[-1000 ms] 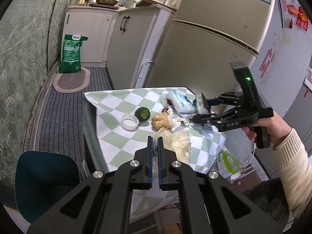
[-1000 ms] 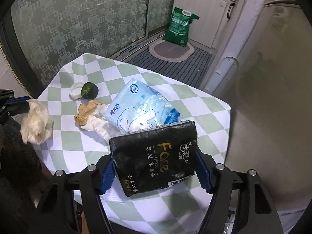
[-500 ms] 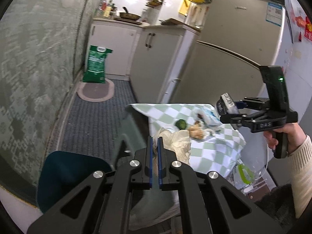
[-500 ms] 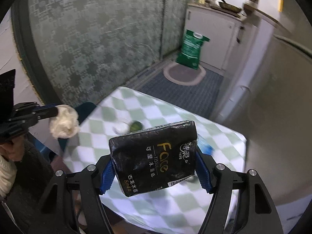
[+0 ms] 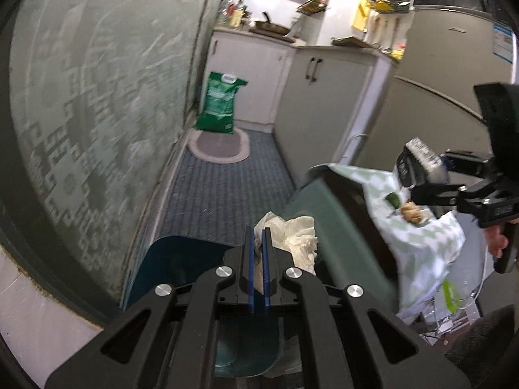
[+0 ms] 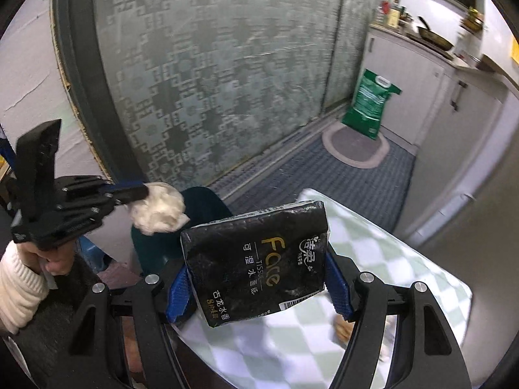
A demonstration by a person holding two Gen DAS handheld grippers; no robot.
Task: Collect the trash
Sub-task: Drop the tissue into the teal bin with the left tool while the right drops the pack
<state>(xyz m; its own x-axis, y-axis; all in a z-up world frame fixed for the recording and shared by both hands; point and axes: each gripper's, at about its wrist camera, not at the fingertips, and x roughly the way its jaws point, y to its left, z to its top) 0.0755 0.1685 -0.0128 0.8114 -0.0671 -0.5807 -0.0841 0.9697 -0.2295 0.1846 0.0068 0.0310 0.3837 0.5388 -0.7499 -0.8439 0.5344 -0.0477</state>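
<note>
Now swung off the counter (image 6: 405, 259): left gripper (image 5: 258, 243) clenched on crumpled tissue (image 5: 292, 236) above the teal bin (image 5: 181, 259), lower centre; right gripper (image 6: 259, 287) grasping black tissue pack (image 6: 256, 259). Drop-off probably next.

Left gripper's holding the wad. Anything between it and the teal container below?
Nothing visible. The left gripper is shut on the wad above the teal container, whose open top shows no lid or other item across it. The table sits off to the right, out of the drop path.
</note>
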